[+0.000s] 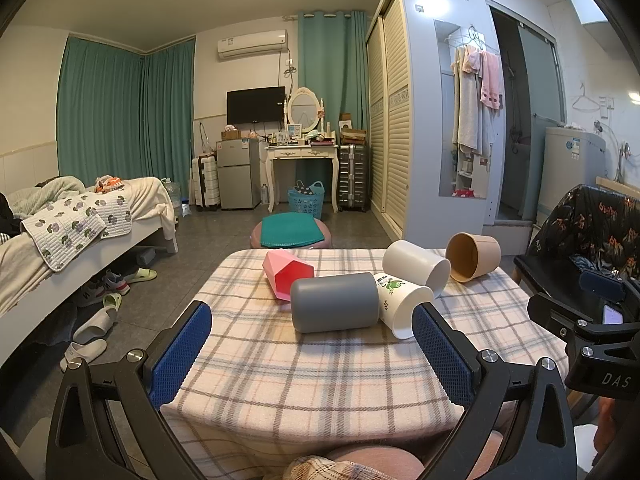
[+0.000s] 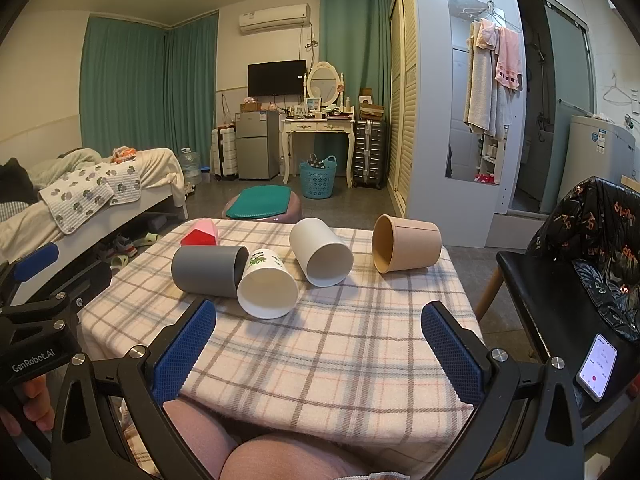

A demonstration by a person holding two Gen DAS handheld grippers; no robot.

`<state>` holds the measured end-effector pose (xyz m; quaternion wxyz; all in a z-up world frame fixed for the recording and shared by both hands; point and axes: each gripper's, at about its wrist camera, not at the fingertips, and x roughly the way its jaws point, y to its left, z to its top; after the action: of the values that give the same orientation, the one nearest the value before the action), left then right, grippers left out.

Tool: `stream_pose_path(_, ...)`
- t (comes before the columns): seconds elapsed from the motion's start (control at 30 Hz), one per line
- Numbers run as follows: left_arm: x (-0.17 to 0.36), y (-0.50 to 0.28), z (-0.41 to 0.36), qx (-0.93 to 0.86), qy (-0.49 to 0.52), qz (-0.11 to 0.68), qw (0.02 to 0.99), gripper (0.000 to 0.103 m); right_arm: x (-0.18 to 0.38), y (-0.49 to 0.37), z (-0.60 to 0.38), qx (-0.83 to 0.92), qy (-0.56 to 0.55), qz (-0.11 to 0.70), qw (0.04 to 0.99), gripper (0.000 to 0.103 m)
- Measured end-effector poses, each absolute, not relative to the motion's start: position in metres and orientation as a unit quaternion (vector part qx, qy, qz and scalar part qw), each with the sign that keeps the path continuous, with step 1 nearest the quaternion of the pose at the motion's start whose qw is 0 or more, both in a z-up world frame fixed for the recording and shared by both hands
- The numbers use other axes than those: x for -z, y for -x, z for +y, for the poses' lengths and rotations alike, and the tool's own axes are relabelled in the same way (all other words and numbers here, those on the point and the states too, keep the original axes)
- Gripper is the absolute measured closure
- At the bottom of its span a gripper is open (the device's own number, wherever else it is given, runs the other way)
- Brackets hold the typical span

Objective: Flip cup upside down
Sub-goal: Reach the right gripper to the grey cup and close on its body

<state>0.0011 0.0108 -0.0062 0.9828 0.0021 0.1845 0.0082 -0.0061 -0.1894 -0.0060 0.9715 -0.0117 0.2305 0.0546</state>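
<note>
- Bedroom surroundings frame the left wrist view: green curtains (image 1: 124, 112), a bed (image 1: 80, 216) at left, and a counter (image 1: 320, 360) covered in a plaid cloth in front.
- On that counter 5 cups lie on their sides: a pink cup (image 1: 285, 273), a grey cup (image 1: 334, 302), a printed white cup (image 1: 400, 303), a plain white cup (image 1: 416, 266) and a tan cup (image 1: 473, 257).
- The grey cup touches the printed white cup; the tan cup sits apart, toward the far right corner.
- The left gripper (image 1: 312, 354) hangs over the near part of the counter, blue pads spread wide, nothing between them; the grey cup lies just beyond.
- From the right wrist view, the same counter (image 2: 340, 360) shows the grey cup (image 2: 208, 270), printed white cup (image 2: 267, 286), plain white cup (image 2: 320, 252), tan cup (image 2: 406, 249) and pink cup (image 2: 201, 234), all on their sides.
- The right gripper (image 2: 318, 350) is spread wide and empty above the near edge, the printed white cup just ahead to its left.
- A phone (image 2: 597, 366) with a lit screen lies on a black chair (image 2: 536, 300) at right.
</note>
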Motion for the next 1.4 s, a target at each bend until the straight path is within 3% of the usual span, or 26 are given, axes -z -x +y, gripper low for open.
stream_pose_path(0.87, 0.004, -0.003, 0.019, -0.02, -0.005, 0.187, 0.982, 0.0, -0.002, 0.0, -0.181, -0.069, 0.034, 0.234, 0.969, 0.0)
stream_pose_path(1.4, 0.017, -0.069, 0.097, -0.096, 0.031, 0.232, 0.967, 0.0, -0.009, -0.097, -0.097, -0.219, 0.208, 0.282, 0.911, 0.0)
